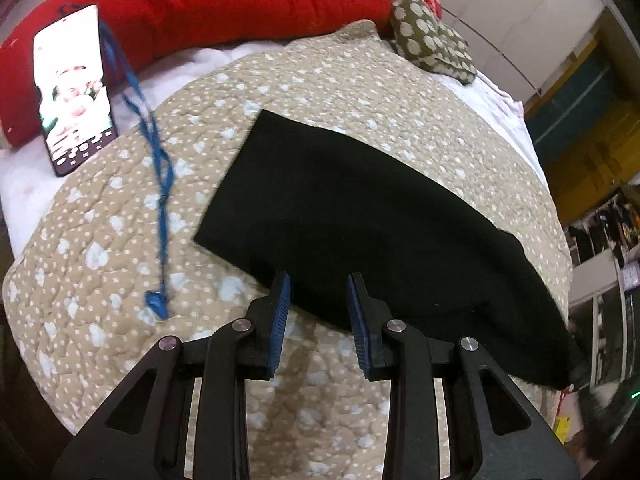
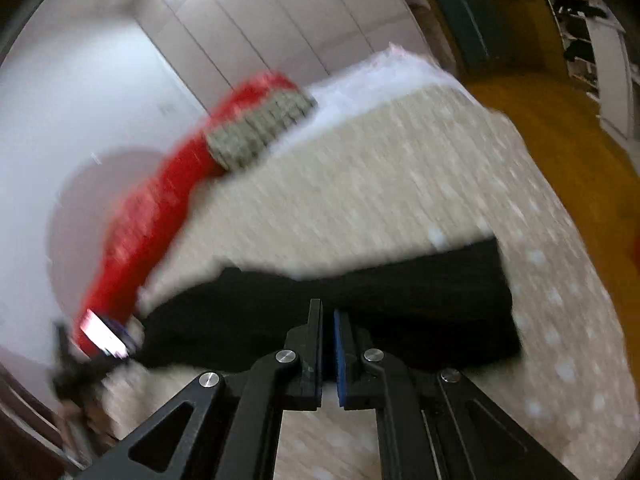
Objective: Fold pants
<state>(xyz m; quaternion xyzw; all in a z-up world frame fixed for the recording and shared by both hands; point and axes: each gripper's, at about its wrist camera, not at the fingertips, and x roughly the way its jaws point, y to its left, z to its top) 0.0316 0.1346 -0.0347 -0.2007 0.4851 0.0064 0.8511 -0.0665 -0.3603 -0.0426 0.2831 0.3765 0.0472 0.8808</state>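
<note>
The black pants (image 1: 360, 208) lie flat as a long folded band on the beige dotted quilt (image 1: 120, 240). My left gripper (image 1: 318, 280) hovers at the band's near edge. Its blue pads stand apart with nothing pinched between them. In the blurred right wrist view the pants (image 2: 420, 312) stretch across just beyond my right gripper (image 2: 328, 308). Its pads are closed to a thin slit over the cloth's near side. Whether any cloth is caught in that slit I cannot tell.
A lit phone (image 1: 74, 88) leans against the red blanket (image 1: 220, 4) at the back left, with a blue lanyard (image 1: 160, 184) trailing over the quilt. A green spotted pillow (image 1: 432, 40) sits at the back right. The bed's edge drops off to the right, beside shelves (image 1: 600, 232).
</note>
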